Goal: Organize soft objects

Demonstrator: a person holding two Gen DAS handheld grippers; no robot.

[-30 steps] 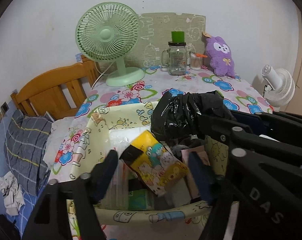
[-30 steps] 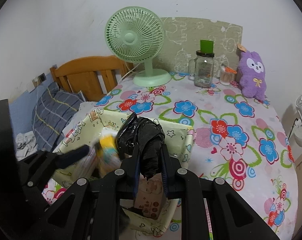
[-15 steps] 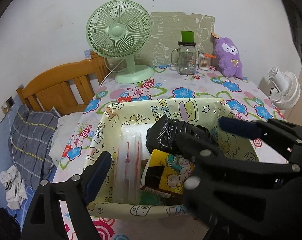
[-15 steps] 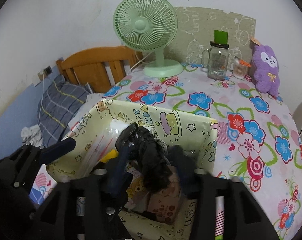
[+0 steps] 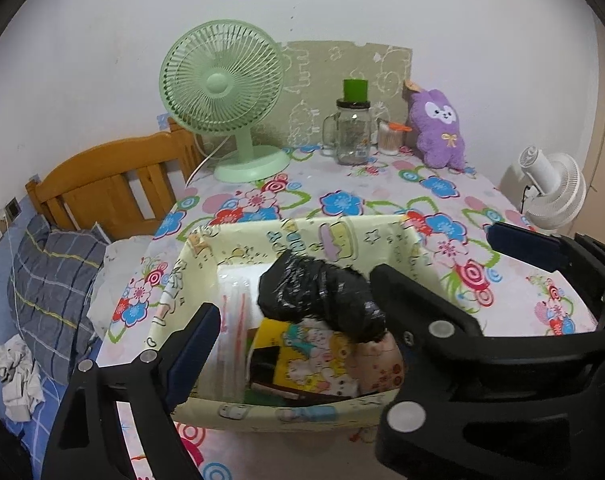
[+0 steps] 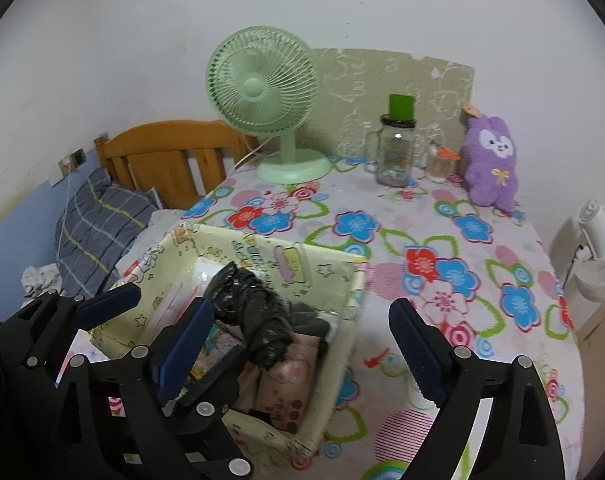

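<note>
A crumpled black plastic bag [image 5: 318, 300] [image 6: 254, 312] lies loose in the cream cartoon-print basket [image 5: 342, 236] [image 6: 302, 256], on top of a yellow packet [image 5: 302, 356] and a pink packet [image 6: 290, 380]. My right gripper [image 6: 300, 344] hovers over the basket's right half. Its jaws are opening, and the pads touch nothing. My left gripper [image 5: 302, 344] stands open over the basket's near rim with nothing pinched. Its right finger is crossed by the right gripper's left finger. A purple plush [image 5: 438, 128] [image 6: 490, 160] sits at the table's far right.
On the floral tablecloth [image 6: 442, 272] at the back stand a green fan [image 5: 222, 92], a glass jar with a green lid [image 5: 352, 132] and a small cup. A white fan [image 5: 554, 188] stands off the table's right edge. A wooden headboard [image 5: 114, 184] and a plaid pillow lie to the left.
The right gripper, shut on the black bag a second ago, has spread its jaws and the bag now rests in the basket. The left jaws have widened a little.
</note>
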